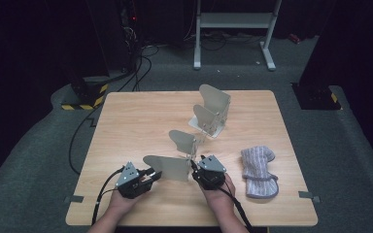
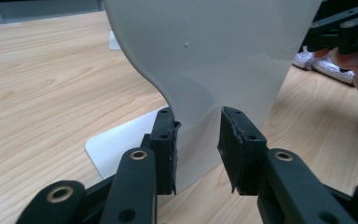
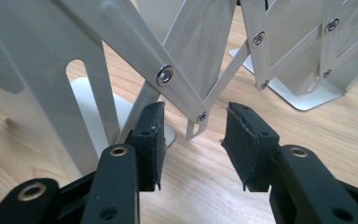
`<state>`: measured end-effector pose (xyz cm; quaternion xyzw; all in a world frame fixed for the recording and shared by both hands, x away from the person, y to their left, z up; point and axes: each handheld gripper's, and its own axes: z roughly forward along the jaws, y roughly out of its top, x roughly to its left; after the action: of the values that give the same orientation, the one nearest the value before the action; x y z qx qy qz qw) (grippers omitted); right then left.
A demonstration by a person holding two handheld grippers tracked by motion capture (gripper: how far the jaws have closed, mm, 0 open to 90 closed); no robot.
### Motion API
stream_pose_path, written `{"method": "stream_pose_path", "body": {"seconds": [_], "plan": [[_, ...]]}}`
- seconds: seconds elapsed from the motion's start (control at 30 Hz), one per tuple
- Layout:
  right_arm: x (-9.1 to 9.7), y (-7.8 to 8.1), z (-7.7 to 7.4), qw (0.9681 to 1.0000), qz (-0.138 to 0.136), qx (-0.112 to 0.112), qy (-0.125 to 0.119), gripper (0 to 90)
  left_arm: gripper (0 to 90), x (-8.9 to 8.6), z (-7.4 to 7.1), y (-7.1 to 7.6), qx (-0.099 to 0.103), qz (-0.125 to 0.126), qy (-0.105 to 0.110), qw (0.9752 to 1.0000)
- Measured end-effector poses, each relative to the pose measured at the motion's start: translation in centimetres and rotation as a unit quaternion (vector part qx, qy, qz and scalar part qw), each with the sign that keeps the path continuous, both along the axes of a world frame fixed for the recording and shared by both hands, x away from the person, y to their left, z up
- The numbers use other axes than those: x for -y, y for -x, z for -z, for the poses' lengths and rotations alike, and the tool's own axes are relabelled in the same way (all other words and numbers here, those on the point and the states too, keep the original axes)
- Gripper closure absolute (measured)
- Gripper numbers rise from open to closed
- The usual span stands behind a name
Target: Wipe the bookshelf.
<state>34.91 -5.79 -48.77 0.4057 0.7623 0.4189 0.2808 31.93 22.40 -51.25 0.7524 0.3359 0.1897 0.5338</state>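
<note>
The left gripper has its jaws apart with the lower edge of a grey metal divider plate standing between them; the left pad lies against the plate's edge, while a gap shows between the plate and the right pad, so the plate is not clamped. In the high view the left gripper sits at the near left end of that plate, held by the person's left hand.

The right gripper also has its jaws apart, and the riveted end of a scissor-lattice bar hangs in the gap without touching either pad. In the high view the right gripper is at the plate's right end, in the right hand.

Both belong to an expandable metal file rack, pulled out so that its plates run diagonally from the near middle of the tabletop to the far middle, joined by the crossing bars. A flat base plate lies on the wood under the near end.

Right of the right gripper, apart from the rack, lies a striped knitted sock.
</note>
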Motion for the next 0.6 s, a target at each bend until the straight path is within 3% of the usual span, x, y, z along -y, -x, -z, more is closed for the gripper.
{"method": "stream_pose_path", "body": {"seconds": [0.2,0.6], "plan": [[-1.4,-1.0,0.5,0.9998,-0.016,-0.012,0.006,59.8,69.8,-1.1,0.1,1.0,0.002,-0.013,0.001,0.9999],[-4.2,-1.7,0.5,0.9985,-0.053,-0.008,0.011,60.2,71.5,-3.4,0.1,2.7,0.002,-0.046,-0.001,0.9989]]}}
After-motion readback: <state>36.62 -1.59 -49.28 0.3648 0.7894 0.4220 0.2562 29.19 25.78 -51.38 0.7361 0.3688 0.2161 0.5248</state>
